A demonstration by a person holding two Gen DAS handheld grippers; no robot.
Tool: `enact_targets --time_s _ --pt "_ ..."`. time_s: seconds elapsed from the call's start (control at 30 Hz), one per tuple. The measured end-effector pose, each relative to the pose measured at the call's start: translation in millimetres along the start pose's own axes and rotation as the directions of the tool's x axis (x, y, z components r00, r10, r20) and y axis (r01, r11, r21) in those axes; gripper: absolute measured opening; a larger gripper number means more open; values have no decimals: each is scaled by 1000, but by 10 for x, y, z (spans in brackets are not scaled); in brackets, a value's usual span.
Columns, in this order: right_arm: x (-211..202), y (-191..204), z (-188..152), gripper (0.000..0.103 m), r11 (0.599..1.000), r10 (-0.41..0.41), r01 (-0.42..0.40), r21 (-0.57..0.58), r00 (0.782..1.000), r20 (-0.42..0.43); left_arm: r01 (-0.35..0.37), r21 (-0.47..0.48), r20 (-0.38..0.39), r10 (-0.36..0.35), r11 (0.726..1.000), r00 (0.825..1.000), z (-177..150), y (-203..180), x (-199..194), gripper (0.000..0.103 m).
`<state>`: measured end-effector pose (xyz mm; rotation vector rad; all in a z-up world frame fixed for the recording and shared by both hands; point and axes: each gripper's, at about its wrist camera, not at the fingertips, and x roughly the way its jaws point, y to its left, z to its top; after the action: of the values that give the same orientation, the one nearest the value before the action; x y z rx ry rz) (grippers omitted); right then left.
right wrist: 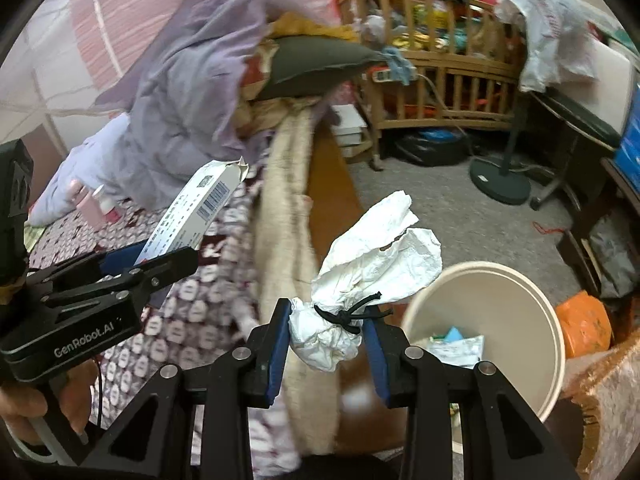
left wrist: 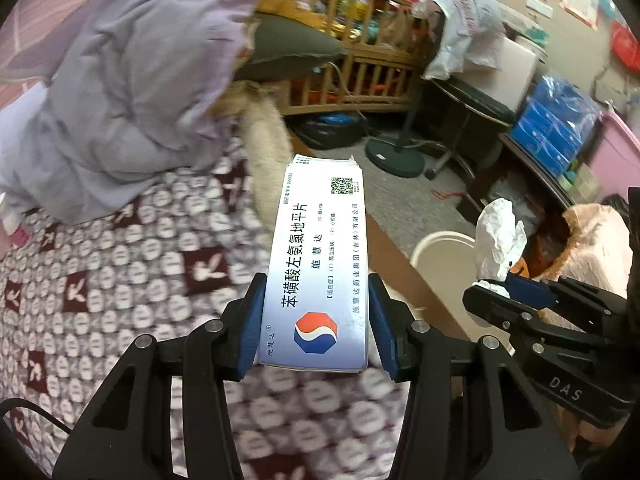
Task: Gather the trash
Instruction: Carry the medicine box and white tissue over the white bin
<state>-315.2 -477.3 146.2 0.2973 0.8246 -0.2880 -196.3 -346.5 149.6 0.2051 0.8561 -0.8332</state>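
Note:
My left gripper (left wrist: 316, 320) is shut on a white and blue medicine box (left wrist: 320, 256) and holds it above the patterned bed cover (left wrist: 100, 280). The same box (right wrist: 196, 208) and left gripper (right wrist: 160, 258) show at the left of the right wrist view. My right gripper (right wrist: 326, 336) is shut on a crumpled white tissue wad (right wrist: 372, 264) tied with a black cord. The wad also shows in the left wrist view (left wrist: 500, 240), with the right gripper (left wrist: 496, 286) below it. A cream round trash bin (right wrist: 532, 288) stands just right of the wad, with wrappers inside; its rim shows in the left wrist view (left wrist: 436, 240).
A lilac jacket (left wrist: 132, 92) lies heaped on the bed. A cream blanket (right wrist: 284, 208) hangs over the bed's edge. A wooden crib (right wrist: 440, 68), a fan base (right wrist: 500, 180), an orange bag (right wrist: 584, 324) and shelves with blue boxes (left wrist: 552, 128) crowd the grey floor.

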Motion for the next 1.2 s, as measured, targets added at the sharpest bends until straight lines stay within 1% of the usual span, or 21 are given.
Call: enact_targets --time_s 0.27,0.47,0.6,0.77,1.2 --pt "-93 -516 -122 34 995 -77 77 69 997 -1 48 48 -39 -46 998 998 31 -429 220 46" --pt "-149 -819 -197 34 987 -110 110 121 994 0 84 78 -61 -79 993 995 51 -731 346 46" --pt "-164 -942 -226 34 982 -123 122 145 992 -4 108 96 -79 -101 989 992 63 -911 439 46" --pt "-178 -1125 -288 34 975 -142 143 169 990 -16 142 107 -112 -130 984 985 44 -1075 555 46" --pt "-79 -1436 -436 34 962 -157 166 217 986 -59 182 109 -178 -161 977 971 21 -1296 798 46"
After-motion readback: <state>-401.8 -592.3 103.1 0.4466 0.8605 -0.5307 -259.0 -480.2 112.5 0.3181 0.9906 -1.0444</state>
